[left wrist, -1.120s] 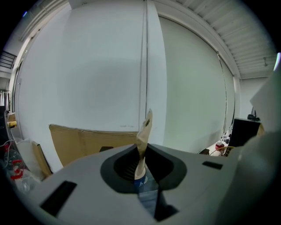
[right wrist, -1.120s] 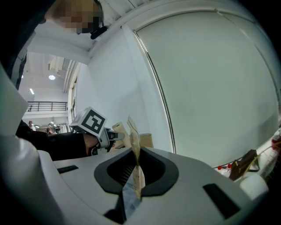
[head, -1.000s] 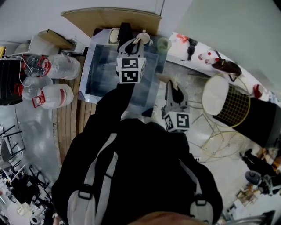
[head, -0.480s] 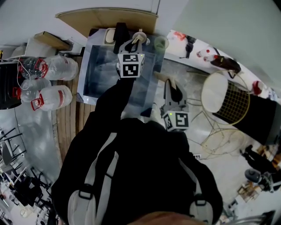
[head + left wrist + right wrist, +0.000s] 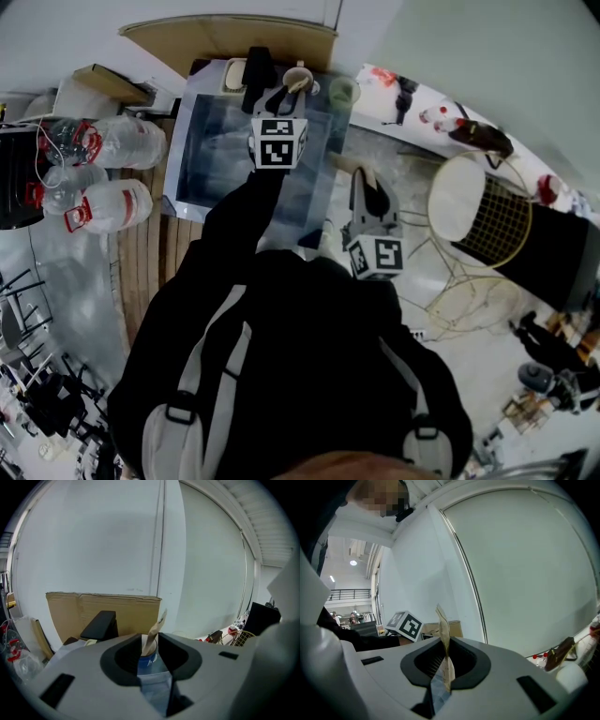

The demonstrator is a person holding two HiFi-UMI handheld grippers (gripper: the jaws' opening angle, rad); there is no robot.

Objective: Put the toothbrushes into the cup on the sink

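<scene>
My left gripper reaches over the sink toward the cup on its far rim. In the left gripper view this gripper is shut on a toothbrush in a paper and clear wrapper. The wrapper's tip stands across the mouth of the blue cup just beyond the jaws. My right gripper hangs back near the sink's right side. It is shut on a second wrapped toothbrush, which sticks up between the jaws.
A black block and a green cup flank the cup on the sink's back edge. Cardboard leans on the wall behind. Large water bottles lie at the left and a wire basket stands at the right.
My left gripper has sunk and moved a little farther toward the cup with its toothbrush. The right gripper has stayed where it was.
</scene>
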